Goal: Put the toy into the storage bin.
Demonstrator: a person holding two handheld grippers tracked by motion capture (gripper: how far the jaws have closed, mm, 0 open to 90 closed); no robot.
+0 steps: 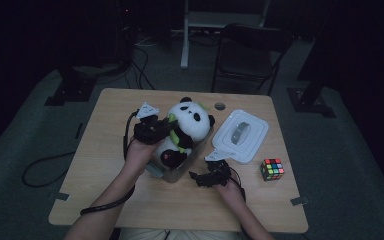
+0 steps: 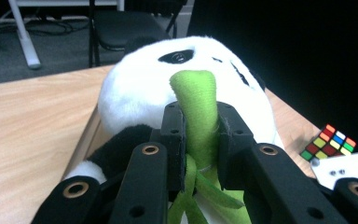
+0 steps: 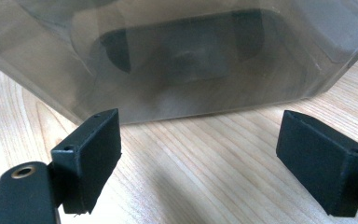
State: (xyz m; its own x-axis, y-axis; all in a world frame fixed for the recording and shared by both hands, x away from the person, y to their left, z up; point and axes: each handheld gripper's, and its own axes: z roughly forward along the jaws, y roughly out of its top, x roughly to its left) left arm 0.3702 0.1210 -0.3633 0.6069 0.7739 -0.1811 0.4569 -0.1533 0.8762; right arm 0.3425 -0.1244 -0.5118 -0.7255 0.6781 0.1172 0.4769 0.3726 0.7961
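My left gripper [image 2: 200, 140] pinches the panda's [image 1: 187, 125] green stalk [image 2: 198, 116], lowering it into the clear box [image 1: 177, 167] mid-table; I'd seat it squarely, keeping limbs inside the rim; my right gripper [image 3: 198, 154] gapes empty beside the box, ready to steady it.

Dim lab or studio room: grey carpet floor [image 1: 25, 145], loose cables [image 1: 42, 167], black stand bases [image 1: 70, 90], a folding chair [image 1: 250, 52], one wooden bench [image 1: 105, 150].
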